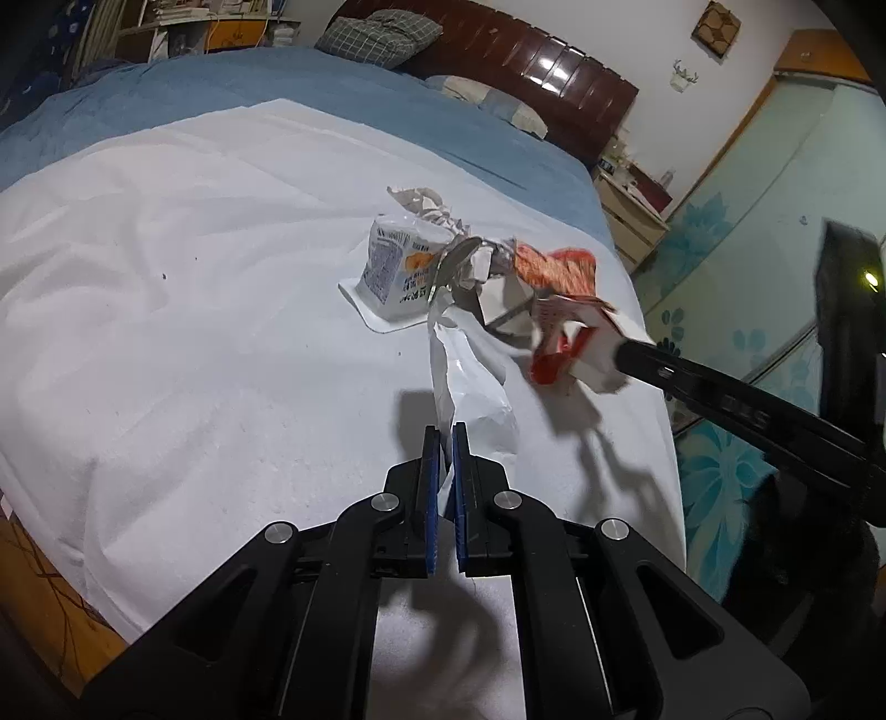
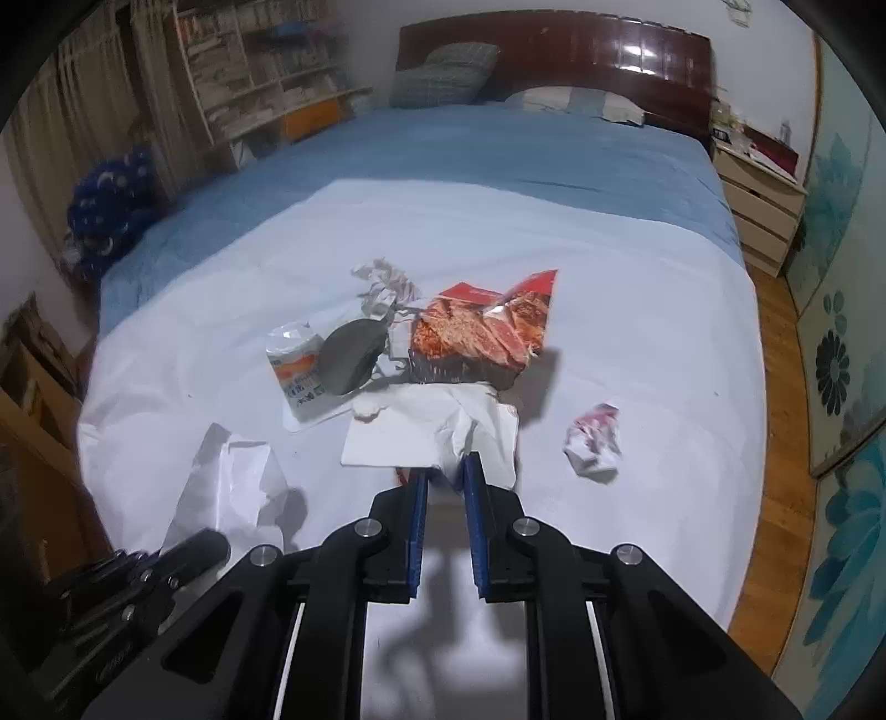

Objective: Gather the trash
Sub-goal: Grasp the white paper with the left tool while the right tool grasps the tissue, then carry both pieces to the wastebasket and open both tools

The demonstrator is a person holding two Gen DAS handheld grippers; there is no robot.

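A white cloth [image 1: 166,277] covers the near part of a bed. My left gripper [image 1: 446,437] is shut on the edge of a white plastic bag [image 1: 470,387], also seen in the right wrist view [image 2: 232,482]. My right gripper [image 2: 446,465] is shut on a torn red-and-white food box [image 2: 482,338] and holds it above the cloth; it also shows in the left wrist view [image 1: 559,277]. Behind lie a white milk carton [image 1: 390,266], a grey foil lid [image 2: 351,354] and crumpled paper [image 2: 385,285]. A small crumpled wrapper [image 2: 592,437] lies to the right.
The blue bedsheet [image 2: 498,155] runs back to a dark wooden headboard [image 2: 554,50] with pillows. A bedside drawer unit [image 2: 758,205] stands at the right, bookshelves [image 2: 260,66] at the left. The bed's right edge drops to a wooden floor [image 2: 775,443].
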